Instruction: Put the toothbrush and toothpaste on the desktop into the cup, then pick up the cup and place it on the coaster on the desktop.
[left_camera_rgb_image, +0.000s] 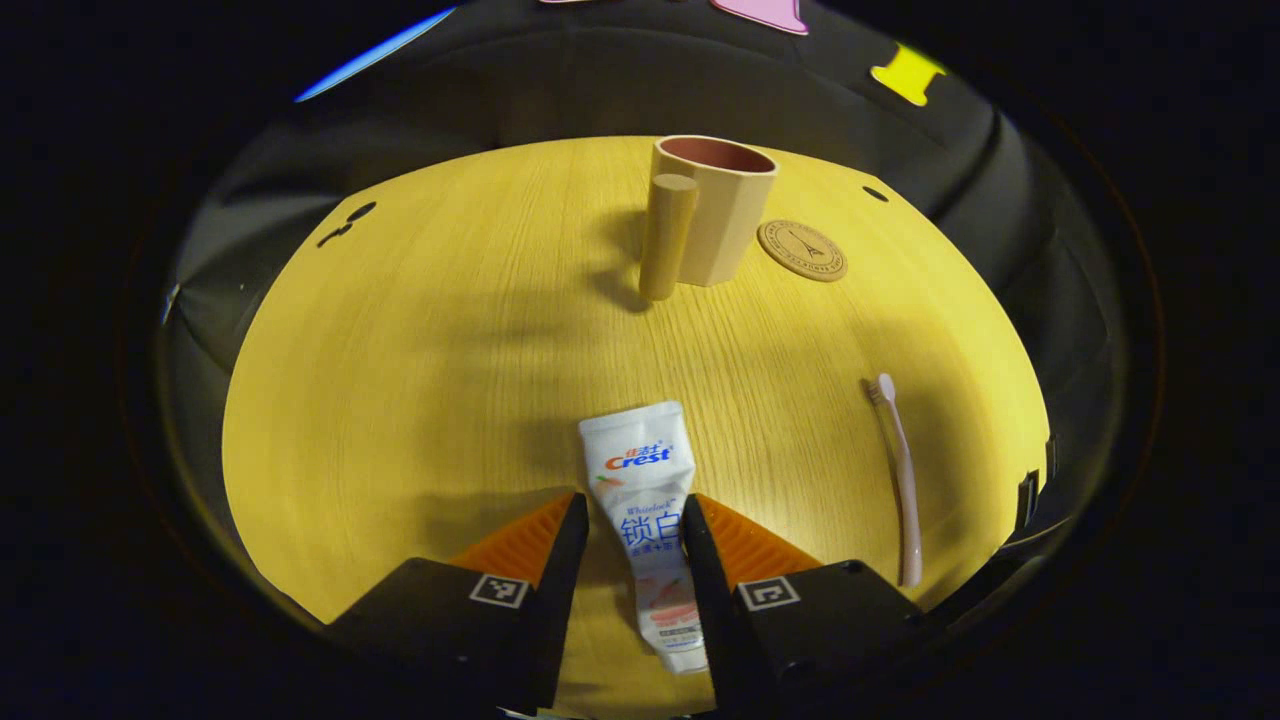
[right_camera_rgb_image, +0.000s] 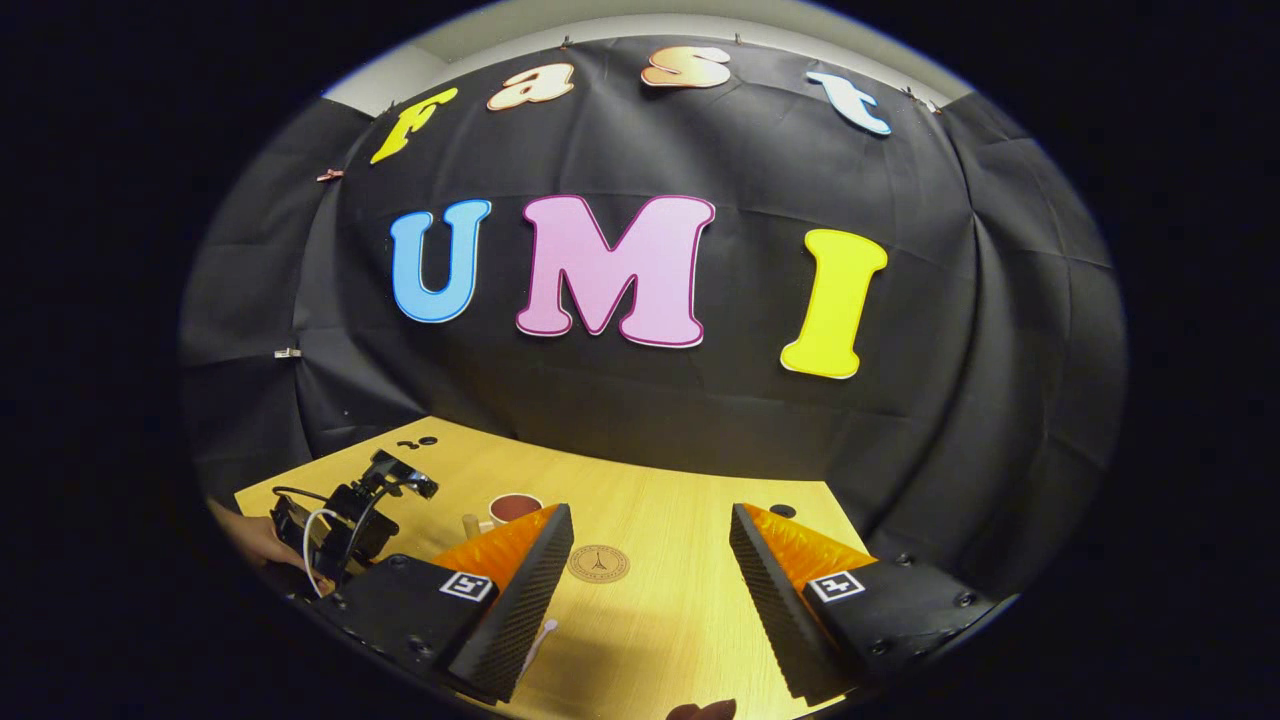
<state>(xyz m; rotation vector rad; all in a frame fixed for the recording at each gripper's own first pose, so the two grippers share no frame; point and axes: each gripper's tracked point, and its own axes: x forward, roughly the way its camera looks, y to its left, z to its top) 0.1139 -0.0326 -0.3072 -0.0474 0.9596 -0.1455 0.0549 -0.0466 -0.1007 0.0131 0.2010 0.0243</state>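
The white toothpaste tube (left_camera_rgb_image: 638, 490) lies flat on the yellow wooden desktop (left_camera_rgb_image: 420, 350). My left gripper (left_camera_rgb_image: 635, 500) is open, its fingers narrowed astride the tube; the right finger covers the tube's edge, and a sliver of table shows by the left finger. A pale pink toothbrush (left_camera_rgb_image: 900, 470) lies to the right. The beige cup (left_camera_rgb_image: 725, 215), with a thick round handle, stands farther off beside the round cork coaster (left_camera_rgb_image: 802, 250). My right gripper (right_camera_rgb_image: 652, 515) hangs open and empty above the desktop, with the coaster (right_camera_rgb_image: 598, 563), cup (right_camera_rgb_image: 513, 508) and toothbrush tip (right_camera_rgb_image: 545, 630) in view.
Black cloth walls close the desktop in on the far sides. Small dark holes (left_camera_rgb_image: 875, 193) mark the tabletop's far corners. In the right gripper view a hand holds the left gripper (right_camera_rgb_image: 345, 520) at the left, low over the table (right_camera_rgb_image: 660, 610).
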